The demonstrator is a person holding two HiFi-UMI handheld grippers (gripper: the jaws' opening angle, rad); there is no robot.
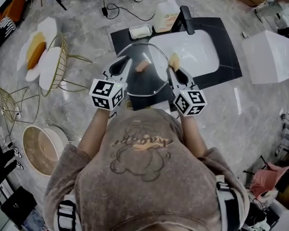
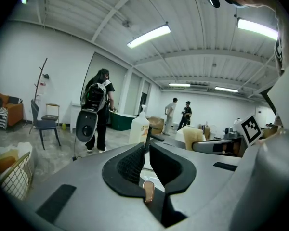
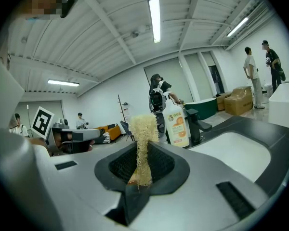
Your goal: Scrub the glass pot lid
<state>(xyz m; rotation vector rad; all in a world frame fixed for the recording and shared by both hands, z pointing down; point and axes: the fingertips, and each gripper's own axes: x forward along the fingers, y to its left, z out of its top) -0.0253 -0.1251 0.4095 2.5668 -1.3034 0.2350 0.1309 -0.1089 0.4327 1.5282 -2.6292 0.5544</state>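
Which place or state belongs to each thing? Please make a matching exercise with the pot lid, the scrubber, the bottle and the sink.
1 glass pot lid
2 loofah scrubber
3 soap bottle
4 sink

a white, set in the black counter
b clamped in the right hand-held gripper
c standing left of the faucet
d clamped in the left hand-held gripper

Pairs: 1-d, 2-b, 3-c, 4-a

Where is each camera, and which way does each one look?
Head view: on the head, facing down at sink, lid, left gripper, right gripper; shirt and arms show.
Left gripper view: on the left gripper, facing along jaws shut on the lid; person's head at top.
Right gripper view: on the right gripper, facing along jaws shut on the scrubber; person at top left.
Shared: both gripper views show the bottle.
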